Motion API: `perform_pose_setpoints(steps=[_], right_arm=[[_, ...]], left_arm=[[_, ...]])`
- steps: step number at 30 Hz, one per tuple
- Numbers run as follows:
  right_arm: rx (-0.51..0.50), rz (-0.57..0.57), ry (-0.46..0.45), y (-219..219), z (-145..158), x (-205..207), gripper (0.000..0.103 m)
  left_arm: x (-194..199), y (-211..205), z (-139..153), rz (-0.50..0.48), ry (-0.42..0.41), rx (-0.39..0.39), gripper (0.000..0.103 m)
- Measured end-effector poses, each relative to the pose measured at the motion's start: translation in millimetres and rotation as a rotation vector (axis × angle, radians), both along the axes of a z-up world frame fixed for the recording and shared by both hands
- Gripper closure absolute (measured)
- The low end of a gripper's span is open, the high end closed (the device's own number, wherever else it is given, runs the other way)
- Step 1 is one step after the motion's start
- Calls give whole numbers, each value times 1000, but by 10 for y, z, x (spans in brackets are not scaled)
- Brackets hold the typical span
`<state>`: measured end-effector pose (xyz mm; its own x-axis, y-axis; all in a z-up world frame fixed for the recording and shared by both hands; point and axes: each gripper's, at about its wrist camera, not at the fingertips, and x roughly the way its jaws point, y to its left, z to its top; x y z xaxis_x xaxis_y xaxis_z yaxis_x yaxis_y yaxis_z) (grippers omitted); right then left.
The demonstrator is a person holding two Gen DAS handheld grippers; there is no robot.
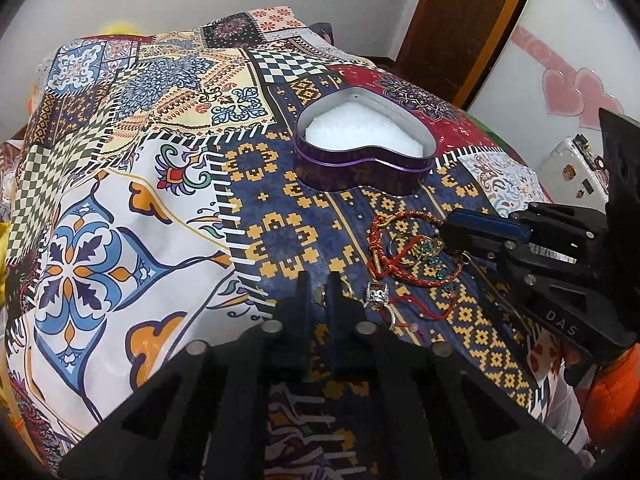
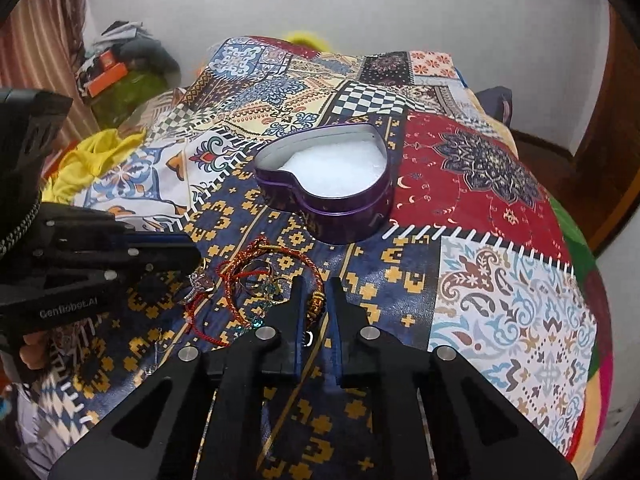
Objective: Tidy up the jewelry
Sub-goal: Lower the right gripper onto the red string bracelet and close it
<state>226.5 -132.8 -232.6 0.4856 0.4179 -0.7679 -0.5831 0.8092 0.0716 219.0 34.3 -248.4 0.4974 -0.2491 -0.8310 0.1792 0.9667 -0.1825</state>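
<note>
A purple heart-shaped tin point(image 1: 352, 176) point(image 2: 340, 216) stands open on the patchwork bedspread point(image 1: 120, 200), with white padding point(image 1: 364, 132) inside. In front of it lies a jewelry pile point(image 1: 416, 256) point(image 2: 256, 280) of red braided bracelets, gold rings and teal earrings. My left gripper point(image 1: 319, 286) is shut at the pile's left edge, with a small gold ring point(image 1: 319, 298) pinched between its tips. A silver stone ring point(image 1: 377, 294) lies just beside it. My right gripper point(image 2: 316, 292) is shut on the gold clasp point(image 2: 318, 302) of a red bracelet.
The bed edge drops away at the right, toward a brown door point(image 1: 460, 20) and a white case point(image 1: 572, 168). Yellow cloth point(image 2: 92, 160) and clutter point(image 2: 120, 68) lie off the bed's left side. Each gripper shows in the other's view point(image 2: 198, 254) point(image 1: 446, 236).
</note>
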Motion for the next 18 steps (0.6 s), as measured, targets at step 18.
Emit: perform_pose_setpoints(steps=[18], right_arm=[[55, -26, -111, -34, 501, -158, 97]], left_arm=[[-268, 82, 562, 62, -152, 17, 98]])
